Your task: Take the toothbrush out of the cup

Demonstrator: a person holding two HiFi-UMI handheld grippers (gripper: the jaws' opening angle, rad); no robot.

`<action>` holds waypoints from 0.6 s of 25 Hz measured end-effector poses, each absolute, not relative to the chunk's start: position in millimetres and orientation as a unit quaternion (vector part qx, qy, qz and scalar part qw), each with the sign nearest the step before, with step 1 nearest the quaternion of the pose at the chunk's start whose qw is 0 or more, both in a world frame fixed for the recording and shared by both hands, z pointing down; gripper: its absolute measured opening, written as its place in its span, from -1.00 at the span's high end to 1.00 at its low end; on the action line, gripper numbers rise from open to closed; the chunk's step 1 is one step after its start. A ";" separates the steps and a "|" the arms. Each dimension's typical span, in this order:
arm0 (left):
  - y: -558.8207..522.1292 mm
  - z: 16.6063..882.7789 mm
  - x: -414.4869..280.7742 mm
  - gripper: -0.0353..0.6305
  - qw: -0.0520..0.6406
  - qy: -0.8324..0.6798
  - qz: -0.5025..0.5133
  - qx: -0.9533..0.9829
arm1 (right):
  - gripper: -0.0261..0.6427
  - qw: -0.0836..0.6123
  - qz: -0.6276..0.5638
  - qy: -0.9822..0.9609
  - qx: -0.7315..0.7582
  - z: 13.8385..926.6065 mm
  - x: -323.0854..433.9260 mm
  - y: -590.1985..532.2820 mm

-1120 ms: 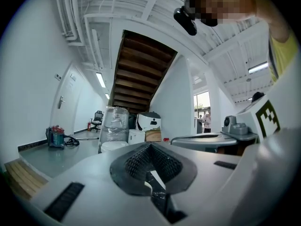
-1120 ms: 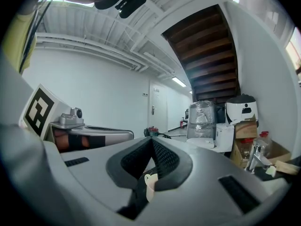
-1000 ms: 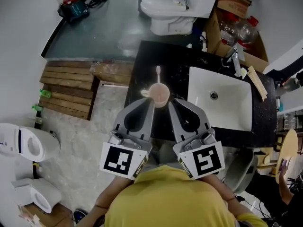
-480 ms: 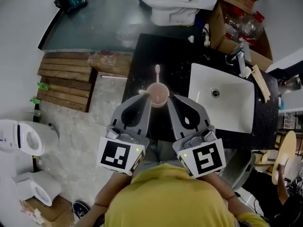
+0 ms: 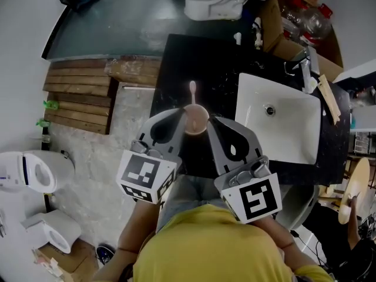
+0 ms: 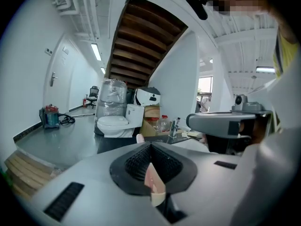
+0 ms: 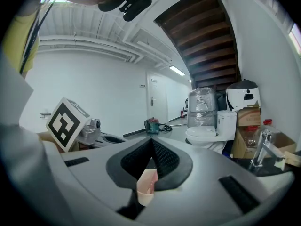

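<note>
The lower part of the toothbrush [image 5: 192,93] is sunk in the pink cup [image 5: 195,120]; only its head and upper handle stand clear, pointing away from the person. The cup's side handle is covered by the tip of the left gripper [image 5: 180,121], and the person's yellow shirt cuts off both arms. In each gripper view a pink piece of the cup sits between the dark pads, but which part of the cup it is cannot be made out.

A second ago both tips stopped short of the cup and its handle showed. Now they have come forward against it, and the left marker cube sits farther from the sink [image 5: 288,140].

The cup stands on the black bench [image 5: 188,63] just left of the sink, between the two grippers. The left jaws are clenched on its far-from-sink side. The jaws of the right gripper [image 5: 211,122] are clenched on its sink side. The brush head rises just beyond both tips, untouched.
</note>
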State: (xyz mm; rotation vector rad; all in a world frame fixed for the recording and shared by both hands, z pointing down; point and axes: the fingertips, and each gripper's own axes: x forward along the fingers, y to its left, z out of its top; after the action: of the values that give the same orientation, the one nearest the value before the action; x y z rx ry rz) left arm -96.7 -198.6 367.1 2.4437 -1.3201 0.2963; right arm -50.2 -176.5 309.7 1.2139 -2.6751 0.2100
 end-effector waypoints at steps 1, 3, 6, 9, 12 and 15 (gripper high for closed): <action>-200.8 370.9 -96.2 0.86 0.175 -0.462 0.111 0.862 | 0.88 0.102 0.072 -0.903 0.411 312.0 -48.9 -177.5; -204.4 377.3 -95.2 0.86 0.178 -0.454 0.122 0.864 | 0.88 0.096 0.079 -0.899 0.420 312.5 -47.6 -181.5; -209.1 386.0 -94.2 0.86 0.186 -0.445 0.134 0.865 | 0.88 0.096 0.081 -0.896 0.425 314.1 -46.9 -184.8; -213.5 395.7 -93.9 0.86 0.195 -0.440 0.147 0.864 | 0.88 0.095 0.084 -0.894 0.430 316.2 -45.1 -187.9; -219.3 403.8 -93.1 0.86 0.202 -0.431 0.160 0.865 | 0.88 0.093 0.089 -0.889 0.440 318.1 -41.2 -193.3; -225.3 408.8 -91.8 0.86 0.205 -0.423 0.169 0.866 | 0.88 0.101 0.087 -0.888 0.440 321.4 -37.0 -196.5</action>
State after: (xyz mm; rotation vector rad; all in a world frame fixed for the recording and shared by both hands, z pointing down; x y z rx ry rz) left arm -91.8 -225.3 408.8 2.4144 -1.1791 0.4712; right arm -37.0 -196.5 321.4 1.2992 -2.6232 0.2570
